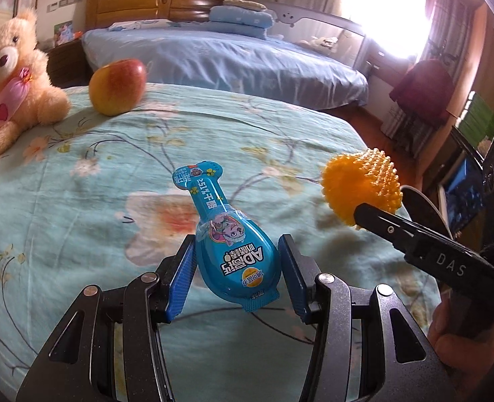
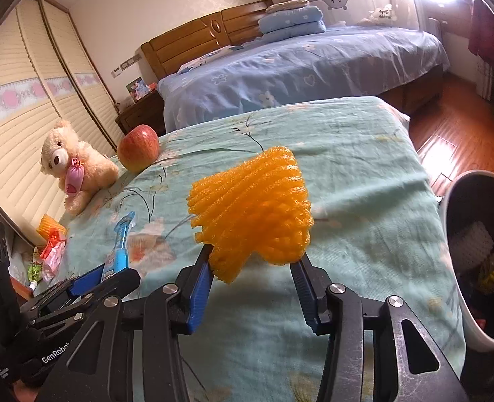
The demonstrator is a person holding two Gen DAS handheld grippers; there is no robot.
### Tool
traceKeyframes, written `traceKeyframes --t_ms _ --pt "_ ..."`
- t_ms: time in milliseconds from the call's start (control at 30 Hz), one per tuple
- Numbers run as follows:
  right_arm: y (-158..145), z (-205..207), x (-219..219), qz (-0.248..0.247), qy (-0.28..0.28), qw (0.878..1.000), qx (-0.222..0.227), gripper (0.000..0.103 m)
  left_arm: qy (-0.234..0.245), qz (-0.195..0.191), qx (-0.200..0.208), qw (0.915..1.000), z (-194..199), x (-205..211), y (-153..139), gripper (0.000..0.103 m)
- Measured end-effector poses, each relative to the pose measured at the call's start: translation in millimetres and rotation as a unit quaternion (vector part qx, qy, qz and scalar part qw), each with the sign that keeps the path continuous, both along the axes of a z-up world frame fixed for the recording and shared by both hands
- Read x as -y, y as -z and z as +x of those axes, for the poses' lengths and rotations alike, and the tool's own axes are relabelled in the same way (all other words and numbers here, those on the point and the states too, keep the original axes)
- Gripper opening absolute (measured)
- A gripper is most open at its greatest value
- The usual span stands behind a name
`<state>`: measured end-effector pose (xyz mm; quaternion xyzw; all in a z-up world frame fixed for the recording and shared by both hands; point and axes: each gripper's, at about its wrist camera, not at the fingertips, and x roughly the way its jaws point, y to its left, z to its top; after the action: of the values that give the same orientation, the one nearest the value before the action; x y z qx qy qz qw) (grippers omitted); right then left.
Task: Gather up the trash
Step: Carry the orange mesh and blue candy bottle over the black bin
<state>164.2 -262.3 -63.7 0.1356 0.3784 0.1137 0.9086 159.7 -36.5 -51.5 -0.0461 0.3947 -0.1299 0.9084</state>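
My left gripper (image 1: 237,261) is shut on a blue snack wrapper (image 1: 227,234) and holds it above the teal bedspread (image 1: 79,207). The wrapper also shows in the right wrist view (image 2: 119,248). My right gripper (image 2: 253,268) is shut on an orange foam fruit net (image 2: 252,207), lifted over the bed; the net also shows in the left wrist view (image 1: 362,186). A trash bin (image 2: 454,194) with rubbish inside stands on the floor at the right of the bed.
A teddy bear (image 2: 72,167) and an apple (image 2: 138,147) lie at the head of the bed. More wrappers (image 2: 51,248) lie at the bed's left edge. A blue bed (image 2: 297,63) stands beyond. Wooden floor (image 2: 454,127) lies to the right.
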Motion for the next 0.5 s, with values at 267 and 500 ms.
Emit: traceKeyframes --t_ms 267,500 --pt "-2.7 -19.5 14.1 0.003 0.015 1.000 0.005 0.047 0.017 0.007 0.006 0.9998 -12.2 14.9 -3.4 0.049" --pt "-3.7 -32.0 24.7 0.006 0.026 1.000 0.008 0.047 0.029 0.014 0.011 0.9994 -20.0 27.4 -6.4 0.049"
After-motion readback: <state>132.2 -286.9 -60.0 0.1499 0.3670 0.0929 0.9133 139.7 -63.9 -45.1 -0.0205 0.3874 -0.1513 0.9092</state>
